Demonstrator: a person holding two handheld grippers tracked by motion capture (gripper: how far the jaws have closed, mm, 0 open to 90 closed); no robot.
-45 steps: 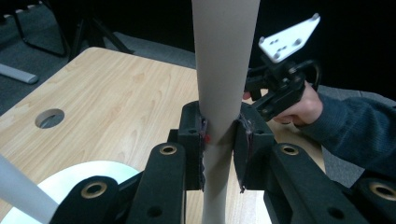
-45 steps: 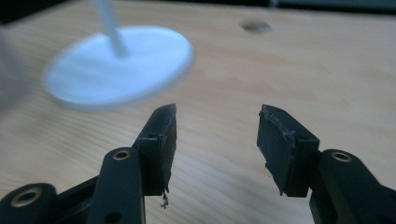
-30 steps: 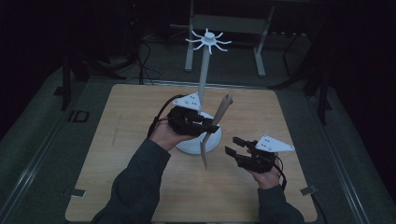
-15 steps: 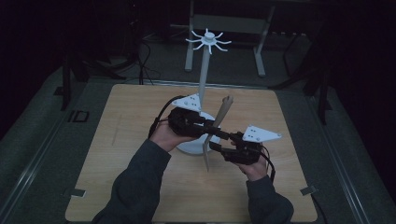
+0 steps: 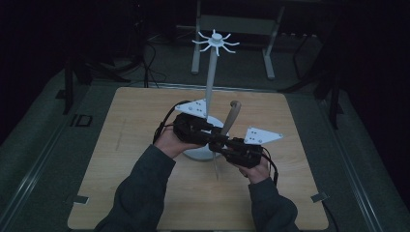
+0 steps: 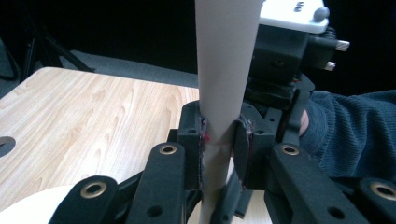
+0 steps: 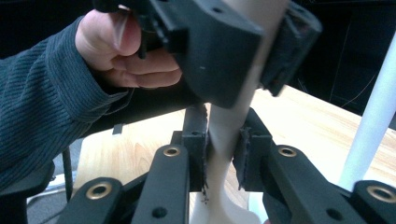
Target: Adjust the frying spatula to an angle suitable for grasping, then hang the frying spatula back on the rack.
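I grip the shoehorn (image 5: 230, 121) with both grippers, left (image 5: 209, 136) and right (image 5: 223, 143); hanging it on the stand (image 5: 211, 72) seems left.

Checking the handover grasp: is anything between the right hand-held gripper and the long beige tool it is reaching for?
Nothing visible is. The right hand-held gripper already has the beige tool between its pads, just below the left hand-held gripper, which grips the same tool higher up.
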